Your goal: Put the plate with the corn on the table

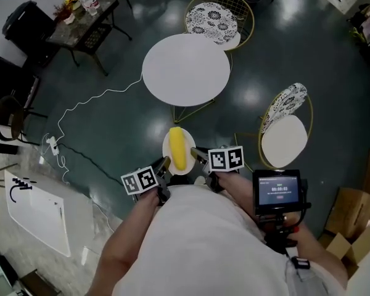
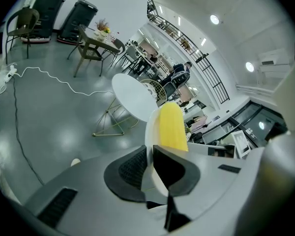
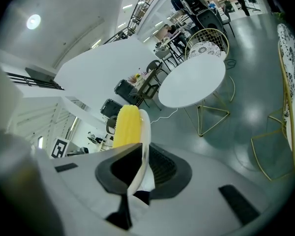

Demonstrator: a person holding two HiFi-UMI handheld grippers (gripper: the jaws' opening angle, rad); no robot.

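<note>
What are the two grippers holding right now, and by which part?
Both hold the white plate carrying the corn: the left gripper clamps its left rim, the right gripper its right rim.

a round white table (image 1: 185, 69) stands on the dark floor (image 1: 120, 131), a white cable (image 1: 89, 98) lying beside it.

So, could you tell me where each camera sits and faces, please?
Head view: on the person's head, facing steeply down at plate, corn, round white table; forearms, left tool, right tool show.
Left gripper view: on the left tool, along its jaws clamping the plate rim, towards the table.
Right gripper view: on the right tool, likewise, opposite rim.
All share plate, corn, table.
</note>
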